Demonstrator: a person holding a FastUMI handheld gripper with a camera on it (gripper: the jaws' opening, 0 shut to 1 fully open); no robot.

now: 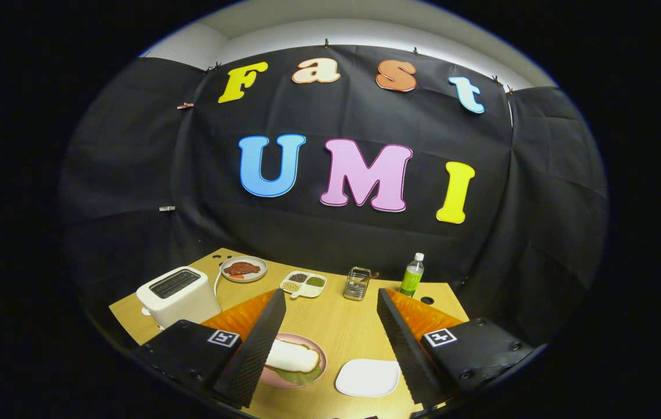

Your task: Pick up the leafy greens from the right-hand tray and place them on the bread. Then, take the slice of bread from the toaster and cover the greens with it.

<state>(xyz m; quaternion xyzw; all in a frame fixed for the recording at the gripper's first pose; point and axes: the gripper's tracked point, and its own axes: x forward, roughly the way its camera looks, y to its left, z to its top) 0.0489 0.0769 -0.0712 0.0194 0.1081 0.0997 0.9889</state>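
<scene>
**Hovering above the table, fingers spread and empty**

Hanging over the wooden table (336,326), the gripper (330,317) has its two fingers set wide apart with nothing between them and nothing touching either one.

Nearest, between the fingers and low down, a pink plate (318,356) carries a slice of bread (292,356) lying flat, with leafy greens (295,379) showing as a green edge beneath it at the near side. The plate's left part is hidden behind the left finger. Just beside it, toward the right finger, sits a white tray (368,377), its surface bare.

Further off, beyond the left finger, a white toaster (177,295) stands with its slot facing up; whether anything sits in the slot cannot be told.

Beyond that, near the black cloth wall (336,233), in a row: a round plate with reddish-brown food (243,269), a divided white dish (303,284) holding small heaps, a metal wire holder (357,283), and an upright green bottle (412,274) with a white cap.
</scene>
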